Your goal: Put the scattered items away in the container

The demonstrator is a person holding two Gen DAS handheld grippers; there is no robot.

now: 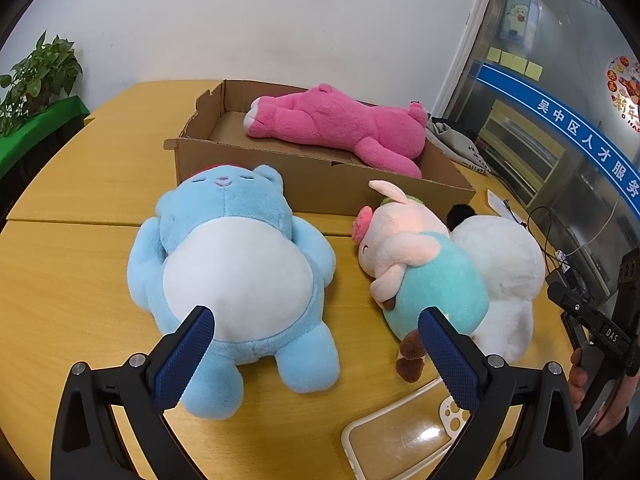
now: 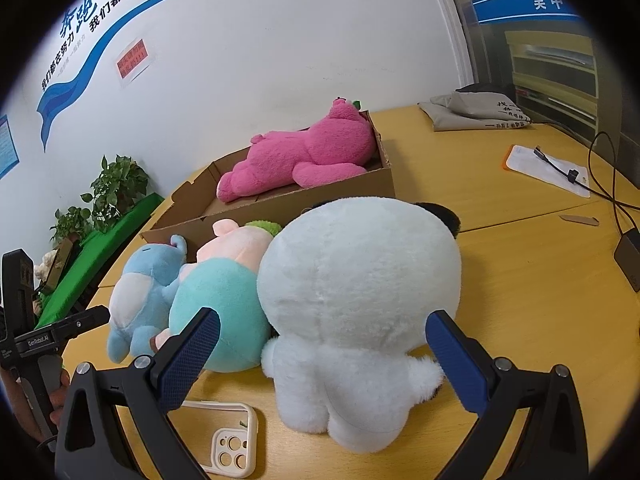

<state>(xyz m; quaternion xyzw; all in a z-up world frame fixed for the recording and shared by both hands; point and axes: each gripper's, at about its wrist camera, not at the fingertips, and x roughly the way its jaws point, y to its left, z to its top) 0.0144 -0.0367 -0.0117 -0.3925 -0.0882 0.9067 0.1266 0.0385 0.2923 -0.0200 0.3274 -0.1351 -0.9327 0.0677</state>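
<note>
A cardboard box (image 1: 320,184) (image 2: 280,208) stands on the yellow table and holds a pink plush (image 1: 340,124) (image 2: 312,152). In front of it lie a blue bear plush (image 1: 236,268) (image 2: 136,292), a teal-and-pink plush (image 1: 424,280) (image 2: 216,300) and a white plush (image 1: 508,272) (image 2: 360,300). My left gripper (image 1: 316,352) is open just above the blue bear's lower body. My right gripper (image 2: 324,364) is open around the white plush's lower half, pads apart from it.
A clear phone case (image 1: 404,436) (image 2: 228,444) lies on the table near the front edge. A grey bag (image 2: 476,112), a white pad with cable (image 2: 548,168) and a black adapter (image 2: 628,256) lie at the right. Potted plants (image 1: 40,76) stand at far left.
</note>
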